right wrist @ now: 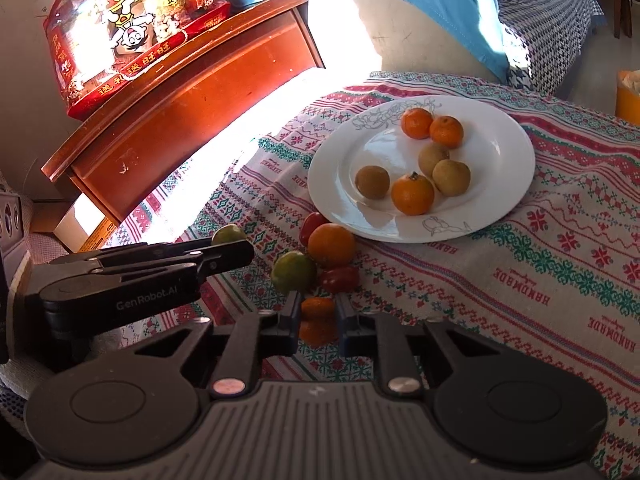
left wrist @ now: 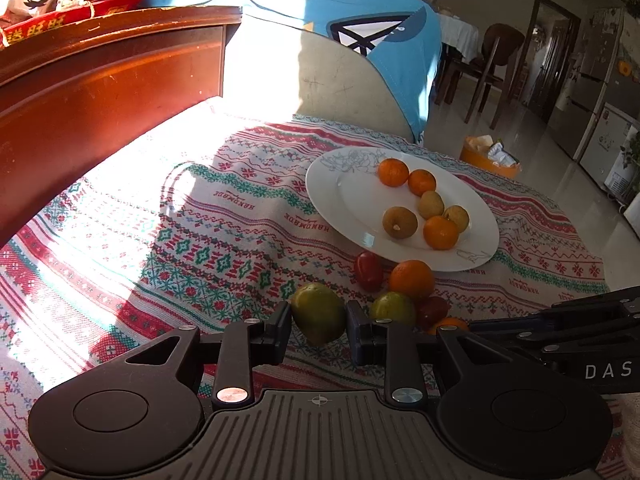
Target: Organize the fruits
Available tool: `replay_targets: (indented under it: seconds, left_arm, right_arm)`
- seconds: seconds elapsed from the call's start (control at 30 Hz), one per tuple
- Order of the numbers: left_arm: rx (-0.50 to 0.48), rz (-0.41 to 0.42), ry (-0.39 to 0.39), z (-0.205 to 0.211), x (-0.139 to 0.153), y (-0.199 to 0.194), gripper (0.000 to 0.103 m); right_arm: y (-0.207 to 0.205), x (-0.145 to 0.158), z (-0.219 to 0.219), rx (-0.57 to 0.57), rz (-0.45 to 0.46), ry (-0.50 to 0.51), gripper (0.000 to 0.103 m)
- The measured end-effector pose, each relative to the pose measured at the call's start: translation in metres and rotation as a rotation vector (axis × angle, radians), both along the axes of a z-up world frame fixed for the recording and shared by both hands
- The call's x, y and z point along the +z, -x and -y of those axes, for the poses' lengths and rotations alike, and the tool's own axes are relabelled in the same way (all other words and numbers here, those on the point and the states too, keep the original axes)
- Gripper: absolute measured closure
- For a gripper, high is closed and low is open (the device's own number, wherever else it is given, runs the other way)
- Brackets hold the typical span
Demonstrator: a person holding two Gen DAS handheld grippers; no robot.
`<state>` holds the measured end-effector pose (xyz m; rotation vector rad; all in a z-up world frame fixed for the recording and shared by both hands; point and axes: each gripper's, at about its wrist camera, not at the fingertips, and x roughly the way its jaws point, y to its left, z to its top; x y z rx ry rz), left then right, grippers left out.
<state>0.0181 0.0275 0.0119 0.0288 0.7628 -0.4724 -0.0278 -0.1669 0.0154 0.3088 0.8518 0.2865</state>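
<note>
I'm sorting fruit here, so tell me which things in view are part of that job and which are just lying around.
Part of the job:
- white plate holding tangerines and brownish fruits
- loose fruit on the cloth beside it
- green fruit in the left hand-held gripper
- small orange in the right hand-held gripper

Just lying about:
- red snack bag
- wooden cabinet
- blue cloth
- orange bin

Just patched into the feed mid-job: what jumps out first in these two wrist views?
The white plate on the patterned tablecloth draws the eye, with three orange fruits and three brownish ones on it. Just in front of it, off the plate, lies a loose cluster of fruit, where the left gripper is shut on a green fruit and the right gripper on a small orange fruit. A bright red snack package sits on the wooden cabinet at left.
</note>
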Motion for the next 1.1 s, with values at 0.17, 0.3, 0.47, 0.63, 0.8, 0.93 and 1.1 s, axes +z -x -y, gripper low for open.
replay_targets:
  seconds: [0.17, 0.3, 0.47, 0.63, 0.8, 0.93, 1.1]
  left_arm:
    - [0.025, 0.014, 0.020, 0.001, 0.012, 0.001, 0.076]
    - [0.034, 0.019, 0.020, 0.003, 0.017, 0.002, 0.076]
    - [0.055, 0.006, 0.015, -0.001, 0.014, 0.000, 0.076]
    - [0.071, 0.000, 0.027, -0.004, 0.014, -0.002, 0.076]
    - [0.079, -0.005, 0.029, -0.005, 0.013, -0.003, 0.076]
    - [0.090, -0.007, 0.023, -0.004, 0.013, -0.003, 0.076]
    - [0.092, -0.011, 0.025, -0.002, 0.014, -0.004, 0.076]
  right_arm:
    - [-0.001, -0.002, 0.002, 0.000, -0.007, 0.000, 0.085]
    - [0.001, -0.004, 0.007, -0.010, -0.026, -0.030, 0.080]
    - [0.001, -0.004, 0.002, 0.020, -0.023, -0.054, 0.067]
    - [-0.002, -0.008, -0.010, 0.039, -0.021, -0.018, 0.063]
    - [-0.007, -0.013, -0.018, 0.061, -0.007, 0.013, 0.068]
    - [-0.008, -0.017, -0.022, 0.071, -0.010, 0.036, 0.075]
    - [-0.005, -0.010, -0.019, 0.074, -0.005, 0.026, 0.075]
